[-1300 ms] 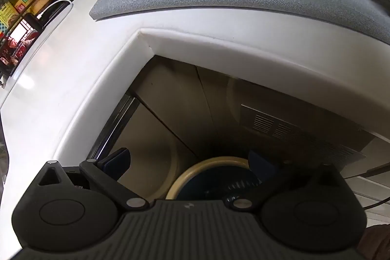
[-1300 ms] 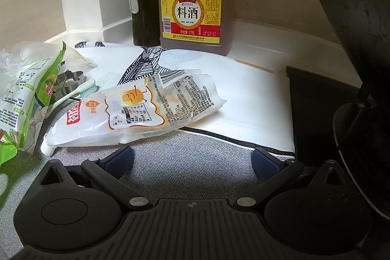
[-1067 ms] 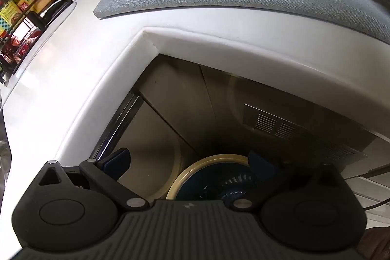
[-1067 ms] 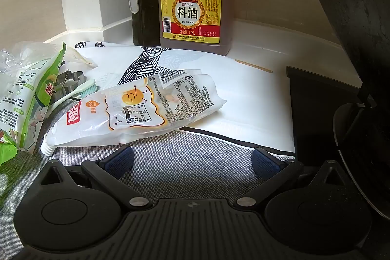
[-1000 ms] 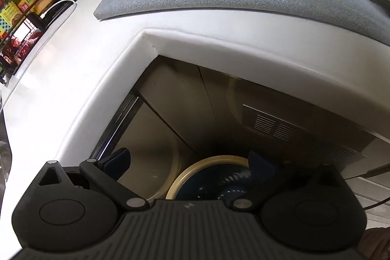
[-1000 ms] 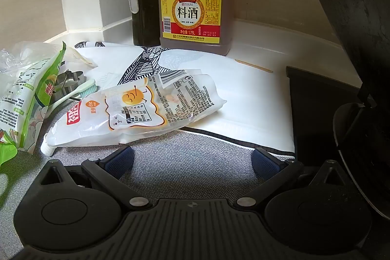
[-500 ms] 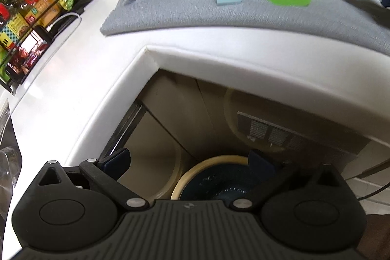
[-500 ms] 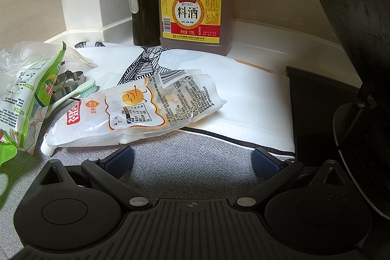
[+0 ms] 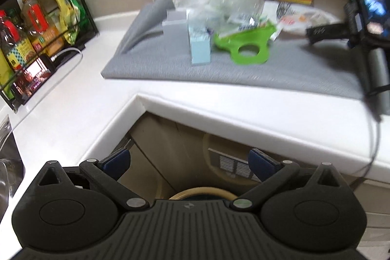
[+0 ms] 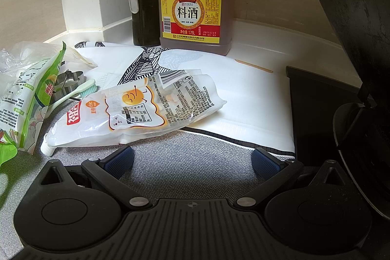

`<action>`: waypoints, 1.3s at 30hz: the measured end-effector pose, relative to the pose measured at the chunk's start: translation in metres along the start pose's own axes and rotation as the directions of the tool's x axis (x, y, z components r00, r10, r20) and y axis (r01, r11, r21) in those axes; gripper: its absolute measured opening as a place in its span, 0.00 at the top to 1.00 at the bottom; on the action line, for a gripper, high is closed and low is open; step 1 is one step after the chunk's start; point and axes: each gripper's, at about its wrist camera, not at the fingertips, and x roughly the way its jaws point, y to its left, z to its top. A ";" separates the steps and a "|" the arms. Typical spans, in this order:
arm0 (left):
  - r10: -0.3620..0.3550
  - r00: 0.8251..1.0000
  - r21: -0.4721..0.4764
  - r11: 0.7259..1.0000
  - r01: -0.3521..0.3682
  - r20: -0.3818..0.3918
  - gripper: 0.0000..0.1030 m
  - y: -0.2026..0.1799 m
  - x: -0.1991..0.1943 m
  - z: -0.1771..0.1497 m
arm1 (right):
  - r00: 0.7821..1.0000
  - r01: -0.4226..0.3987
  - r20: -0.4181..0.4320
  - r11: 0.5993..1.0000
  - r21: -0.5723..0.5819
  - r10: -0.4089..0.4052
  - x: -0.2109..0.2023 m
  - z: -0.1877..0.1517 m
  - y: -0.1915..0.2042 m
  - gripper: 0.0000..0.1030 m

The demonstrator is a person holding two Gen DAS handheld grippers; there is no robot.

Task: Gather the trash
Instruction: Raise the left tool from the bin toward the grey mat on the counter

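Since the earlier left-wrist frames, the left gripper (image 9: 189,161) has tilted up: the cream-rimmed bin (image 9: 202,194) is now a sliver at bottom centre and the counter fills the upper frame. Its jaws are spread wide and hold nothing. Right view unchanged: right gripper (image 10: 192,161), also wide open and empty, sits low over the grey mat (image 10: 185,157). Just beyond its fingertips, centre frame, lies the white snack wrapper (image 10: 139,109), half on the mat, half on a printed white cloth (image 10: 243,94). Left edge: green-and-white bag (image 10: 26,94); between them a toothbrush (image 10: 80,89) and what looks like a metal cutter (image 10: 68,79). Rear: wine jug (image 10: 195,6). Risk, as I judge it: a pinch on the wrapper could snag the cloth. Only the left view shows the bin, a pale blue box (image 9: 199,48) and a rack (image 9: 36,28); only the right resolves the wrapper.
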 end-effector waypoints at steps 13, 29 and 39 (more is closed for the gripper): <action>-0.059 0.983 -0.032 0.997 0.066 0.174 0.00 0.005 -0.080 -0.022 | 1.000 0.000 0.000 1.000 0.000 0.000 0.000 0.000 0.000 0.00; -0.072 0.980 -0.047 0.996 0.082 0.185 0.00 0.016 -0.092 -0.029 | 1.000 0.000 0.000 1.000 0.000 0.000 0.000 0.000 0.000 0.00; -0.076 0.988 -0.071 0.994 0.086 0.135 0.00 0.028 -0.059 -0.018 | 1.000 0.000 0.000 1.000 0.000 0.000 0.000 0.000 0.000 0.00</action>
